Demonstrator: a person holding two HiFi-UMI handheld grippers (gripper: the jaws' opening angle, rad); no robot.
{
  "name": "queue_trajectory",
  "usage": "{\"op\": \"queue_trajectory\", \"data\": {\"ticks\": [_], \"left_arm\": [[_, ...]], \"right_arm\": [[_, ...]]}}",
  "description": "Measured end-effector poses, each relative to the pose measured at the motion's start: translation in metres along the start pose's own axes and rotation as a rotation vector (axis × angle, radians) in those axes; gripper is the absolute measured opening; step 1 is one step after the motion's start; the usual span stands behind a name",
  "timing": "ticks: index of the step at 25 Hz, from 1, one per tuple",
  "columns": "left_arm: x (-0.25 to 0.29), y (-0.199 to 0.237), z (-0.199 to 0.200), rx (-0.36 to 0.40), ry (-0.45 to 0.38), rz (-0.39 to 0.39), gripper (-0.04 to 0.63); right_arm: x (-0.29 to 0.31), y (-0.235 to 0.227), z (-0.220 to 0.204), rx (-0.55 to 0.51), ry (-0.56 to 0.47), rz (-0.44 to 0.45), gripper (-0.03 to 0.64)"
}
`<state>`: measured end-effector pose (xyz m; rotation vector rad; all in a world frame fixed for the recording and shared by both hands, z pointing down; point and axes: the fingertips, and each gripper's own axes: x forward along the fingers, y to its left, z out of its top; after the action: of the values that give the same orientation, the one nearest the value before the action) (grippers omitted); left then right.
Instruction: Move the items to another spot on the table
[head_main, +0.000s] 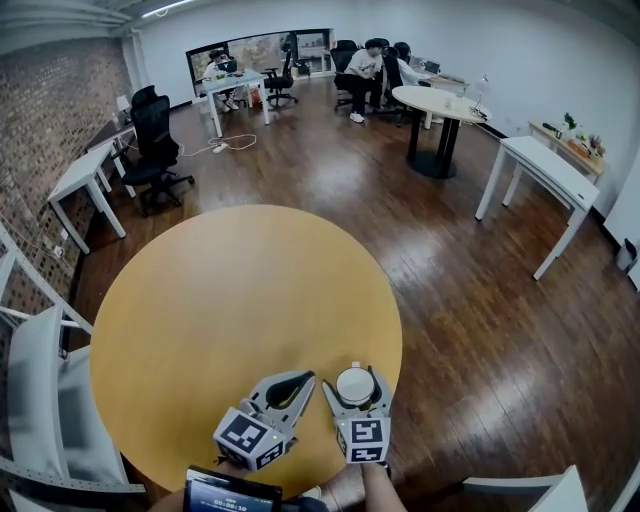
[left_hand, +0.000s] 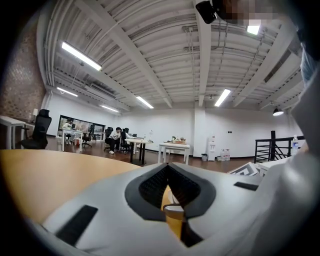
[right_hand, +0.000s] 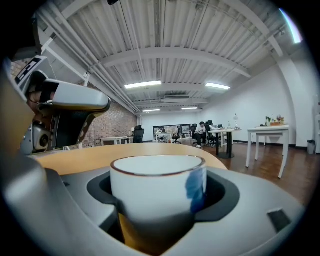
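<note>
Cup (right_hand: 157, 192), round white ceramic, brown-rimmed, clamped in right gripper (head_main: 356, 381); left gripper (head_main: 297, 381) closed, empty, over round table (head_main: 220, 290).

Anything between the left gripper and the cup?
Head view: no loose item, only a bare strip of table and one finger of the right gripper, which holds the cup.

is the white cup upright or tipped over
Upright. The white cup is held in the right gripper, its brown rim level and its mouth facing up in the head view.
</note>
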<state>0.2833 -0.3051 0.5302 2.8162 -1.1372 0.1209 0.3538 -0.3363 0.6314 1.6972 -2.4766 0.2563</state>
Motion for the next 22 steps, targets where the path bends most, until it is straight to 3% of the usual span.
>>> {"op": "queue_trajectory", "data": {"ticks": [5, 22], "left_arm": [[-0.003, 0.005, 0.005, -0.005, -0.021, 0.014, 0.000], [-0.014, 0.002, 0.011, -0.034, -0.030, 0.017, 0.000]], "right_arm": [[-0.001, 0.003, -0.001, 0.002, -0.019, -0.005, 0.407], [-0.011, 0.007, -0.011, 0.075, 0.077, 0.019, 0.445]]}}
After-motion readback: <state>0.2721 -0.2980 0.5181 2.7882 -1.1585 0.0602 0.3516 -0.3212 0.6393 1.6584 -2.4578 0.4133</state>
